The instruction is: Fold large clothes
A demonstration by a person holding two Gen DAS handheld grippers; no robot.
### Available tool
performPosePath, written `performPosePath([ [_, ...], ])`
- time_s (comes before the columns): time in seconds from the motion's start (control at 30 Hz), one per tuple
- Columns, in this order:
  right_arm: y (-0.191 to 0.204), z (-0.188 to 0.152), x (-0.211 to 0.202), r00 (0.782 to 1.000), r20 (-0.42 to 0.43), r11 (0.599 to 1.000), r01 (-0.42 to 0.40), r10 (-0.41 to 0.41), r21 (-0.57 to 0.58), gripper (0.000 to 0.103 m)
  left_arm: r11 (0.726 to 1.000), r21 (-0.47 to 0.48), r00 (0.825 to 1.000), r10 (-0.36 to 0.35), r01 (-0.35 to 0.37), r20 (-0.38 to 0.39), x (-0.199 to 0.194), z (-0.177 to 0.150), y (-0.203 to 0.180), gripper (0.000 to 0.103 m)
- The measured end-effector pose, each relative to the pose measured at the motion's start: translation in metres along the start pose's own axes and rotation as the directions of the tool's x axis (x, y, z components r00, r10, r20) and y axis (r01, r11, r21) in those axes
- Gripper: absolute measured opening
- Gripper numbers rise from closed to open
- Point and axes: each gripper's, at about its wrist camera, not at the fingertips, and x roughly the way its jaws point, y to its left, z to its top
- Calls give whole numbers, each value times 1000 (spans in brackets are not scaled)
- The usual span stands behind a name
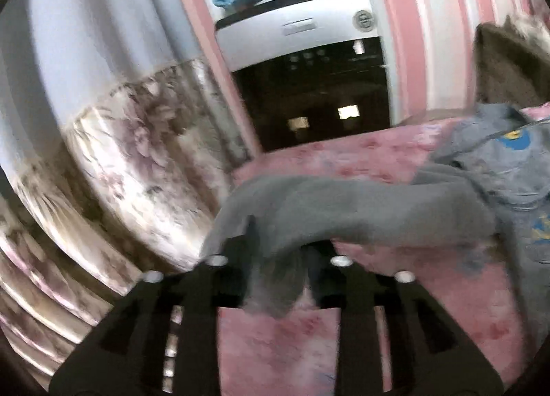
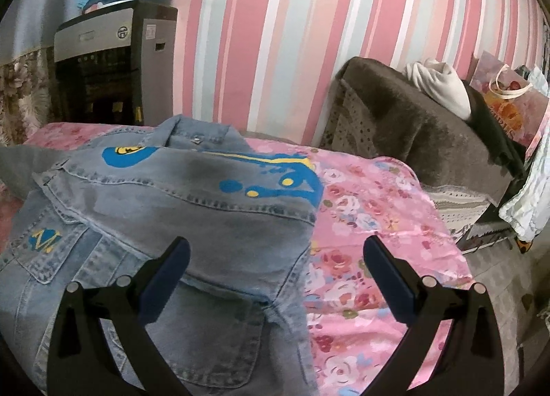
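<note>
Folding the denim jacket [image 2: 178, 210], spread on the pink bedspread [image 2: 371, 224], is at the sleeve step: the left gripper [image 1: 278, 258] pinches the grey sleeve [image 1: 343, 210], lifted off the bed. Next, I judge, carry it across the jacket's body. The right gripper [image 2: 275, 268] hovers above with fingers wide apart, empty.

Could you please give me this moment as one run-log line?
left gripper: shut on grey sleeve, lifted | right gripper: open above denim jacket | surface: pink floral sheet
</note>
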Motion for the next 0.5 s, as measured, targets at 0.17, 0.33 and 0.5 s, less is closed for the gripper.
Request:
performPosePath([
  [0.17,-4,-1,6,1000,-14,1000,-5,5,-3,101,997,-77,987,-20,8,-160,49,-21,27,60],
  [0.33,-14,5,21,999,-35,1000,-6,6,7,101,974,-226,976,-57,7,-212,53,-52,53,92],
  [0.5,-37,15,53,987,-104,985,-110,125,131,101,892,-448,957,-181,63,-228,52,-68,81,95],
])
